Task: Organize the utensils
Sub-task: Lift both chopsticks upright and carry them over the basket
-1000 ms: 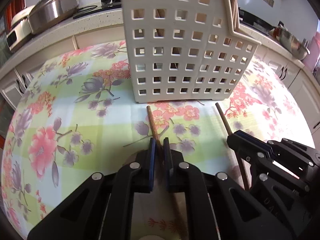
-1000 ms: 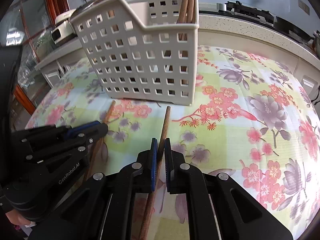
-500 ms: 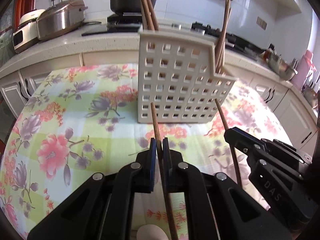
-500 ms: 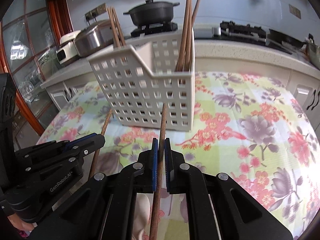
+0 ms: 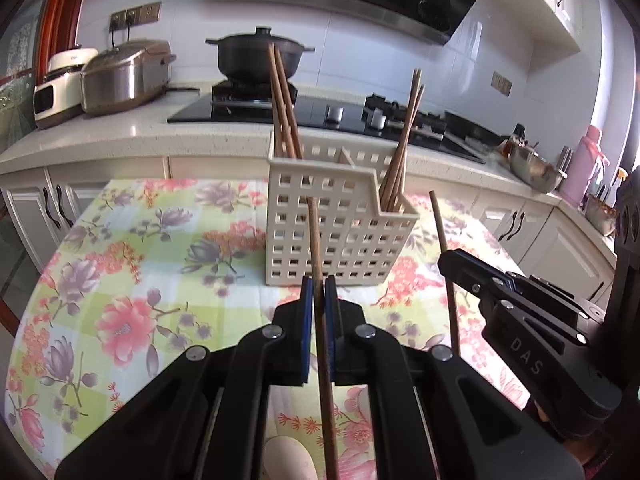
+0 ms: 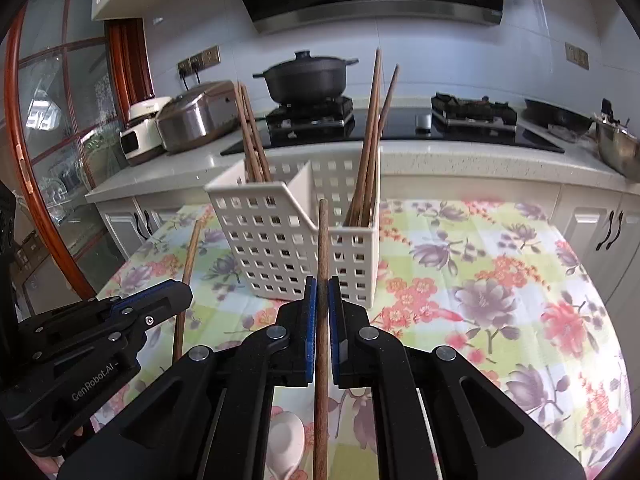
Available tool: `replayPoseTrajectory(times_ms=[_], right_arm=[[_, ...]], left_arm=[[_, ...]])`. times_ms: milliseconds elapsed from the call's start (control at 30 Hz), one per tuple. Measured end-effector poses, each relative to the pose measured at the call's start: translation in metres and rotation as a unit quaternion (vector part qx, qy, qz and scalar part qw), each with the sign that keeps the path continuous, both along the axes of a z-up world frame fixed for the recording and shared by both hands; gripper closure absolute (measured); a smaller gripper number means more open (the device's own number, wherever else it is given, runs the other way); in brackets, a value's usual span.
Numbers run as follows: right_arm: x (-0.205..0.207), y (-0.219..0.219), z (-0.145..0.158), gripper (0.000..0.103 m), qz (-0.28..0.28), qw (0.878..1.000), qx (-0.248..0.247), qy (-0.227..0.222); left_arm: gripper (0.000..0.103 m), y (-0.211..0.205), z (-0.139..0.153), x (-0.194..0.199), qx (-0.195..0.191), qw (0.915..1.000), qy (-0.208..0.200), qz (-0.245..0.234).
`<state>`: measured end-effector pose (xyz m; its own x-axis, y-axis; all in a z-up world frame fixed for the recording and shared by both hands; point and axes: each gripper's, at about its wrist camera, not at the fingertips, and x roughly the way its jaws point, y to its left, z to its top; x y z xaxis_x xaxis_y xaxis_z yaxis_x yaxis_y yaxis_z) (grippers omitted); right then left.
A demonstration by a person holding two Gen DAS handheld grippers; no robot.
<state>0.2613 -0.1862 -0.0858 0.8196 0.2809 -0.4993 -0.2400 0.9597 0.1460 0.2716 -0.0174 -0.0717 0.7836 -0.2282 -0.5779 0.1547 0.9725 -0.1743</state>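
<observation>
A white perforated utensil basket stands on the floral tablecloth, with brown chopsticks upright in its left compartment and right compartment. My left gripper is shut on a brown chopstick, raised in front of the basket. My right gripper is shut on another chopstick, also raised before the basket. Each gripper shows in the other's view: the right one and the left one, each with its chopstick.
A white spoon lies on the table under the grippers. Behind the table runs a counter with a rice cooker, a black pot on the stove, and metal bowls at the right.
Both grippers have lifted their chopsticks off the table and drawn back and up from the basket. The chopsticks have tilted from lying flat to pointing upward.
</observation>
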Motion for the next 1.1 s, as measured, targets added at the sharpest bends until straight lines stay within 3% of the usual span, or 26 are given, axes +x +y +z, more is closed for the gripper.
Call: replayPoseTrajectory(times_ms=[567, 1100], right_arm=[[-0.052, -0.019, 0.059, 0.097, -0.002, 0.998, -0.005, -0.069], [-0.074, -0.025, 0.089, 0.097, -0.005, 0.995, -0.013, -0.103]], left_arm=[[0.097, -0.012, 0.062, -0.05, 0.013, 0.9968, -0.078, -0.008], [0.097, -0.023, 0.102, -0.07, 0.037, 0.9916, -0.123, -0.017]])
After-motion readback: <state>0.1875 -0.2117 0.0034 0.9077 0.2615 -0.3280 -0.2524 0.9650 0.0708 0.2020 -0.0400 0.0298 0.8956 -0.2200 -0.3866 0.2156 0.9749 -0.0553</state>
